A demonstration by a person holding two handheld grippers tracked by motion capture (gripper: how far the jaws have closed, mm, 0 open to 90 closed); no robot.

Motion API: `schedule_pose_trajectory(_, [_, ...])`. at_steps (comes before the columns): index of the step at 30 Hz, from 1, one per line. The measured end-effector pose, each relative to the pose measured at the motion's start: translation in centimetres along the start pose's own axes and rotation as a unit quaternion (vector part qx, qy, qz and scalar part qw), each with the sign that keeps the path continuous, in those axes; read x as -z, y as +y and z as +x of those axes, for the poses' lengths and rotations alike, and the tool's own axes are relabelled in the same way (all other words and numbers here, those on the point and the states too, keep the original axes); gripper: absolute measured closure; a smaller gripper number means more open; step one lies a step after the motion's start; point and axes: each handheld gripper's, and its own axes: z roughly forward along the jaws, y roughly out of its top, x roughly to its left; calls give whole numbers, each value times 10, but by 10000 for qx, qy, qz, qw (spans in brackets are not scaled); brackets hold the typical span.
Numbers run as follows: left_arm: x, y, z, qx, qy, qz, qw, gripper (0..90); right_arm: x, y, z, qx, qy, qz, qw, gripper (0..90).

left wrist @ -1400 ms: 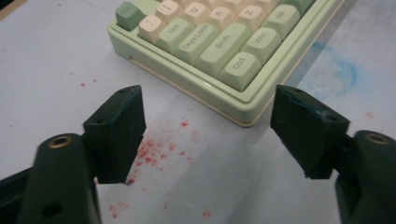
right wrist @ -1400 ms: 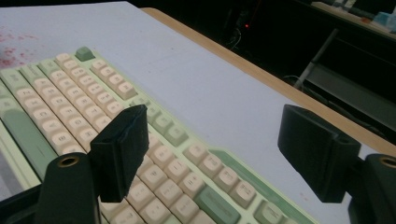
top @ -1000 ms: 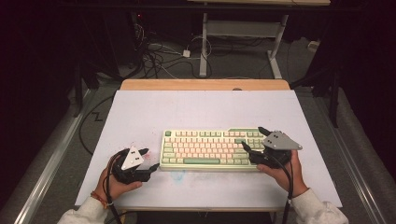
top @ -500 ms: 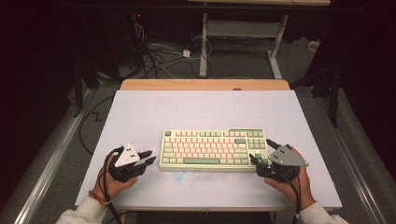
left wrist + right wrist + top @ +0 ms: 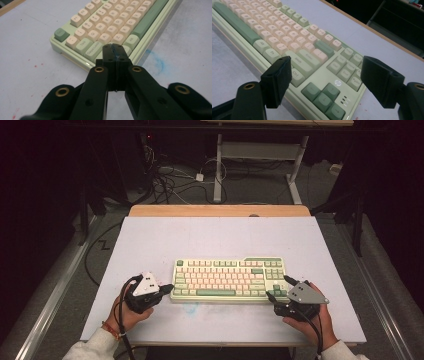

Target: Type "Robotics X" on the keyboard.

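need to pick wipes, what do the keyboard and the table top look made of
Keyboard: looks like plastic, matte cream and green keycaps with printed legends, case slightly glossy at its lit front edge. Table top: a pale, matte sheet, stained red and blue; material unclear. Its far edge looks like light wood.

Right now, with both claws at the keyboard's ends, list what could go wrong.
1. The left claw is shut, its tips at the keyboard's front left corner by the Caps Lock row. A push from there could skid the board or press a key.
2. The right claw is open and straddles the arrow-key corner. Closing there might pinch keycaps rather than the case.
3. If only one end gets lifted, the keyboard may twist and slide on the table.
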Motion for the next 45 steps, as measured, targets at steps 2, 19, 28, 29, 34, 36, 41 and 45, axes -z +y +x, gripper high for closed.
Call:
schedule_pose_trajectory(2, [-4,5,0,-14,-59,-2,10000,876,1,-1,0,16,-5,9,10000,253])
schedule_pose_trajectory(19, [-36,50,-8,-163,-287,262,9991,877,6,-7,0,-237,69,34,9997,257])
schedule_pose_trajectory(28, [-55,64,-9,-384,-434,505,9970,876,-3,-7,3,-156,205,172,9995,260])
schedule_pose_trajectory(29, [-57,65,-8,-347,-446,497,9972,876,-3,-7,3,-212,222,152,9994,261])
schedule_pose_trajectory(34, [-63,66,-10,-428,-455,614,9962,876,-2,-7,5,-29,162,180,9997,260])
schedule_pose_trajectory(36, [-63,68,-11,-454,-433,631,9960,876,-1,-7,4,-47,133,170,9998,260])
schedule_pose_trajectory(41, [-62,72,-11,-450,-446,585,9963,876,-2,-7,5,-97,160,191,9996,260])
schedule_pose_trajectory(45, [-62,71,-11,-443,-448,634,9960,876,-2,-7,6,-31,141,215,9997,260])
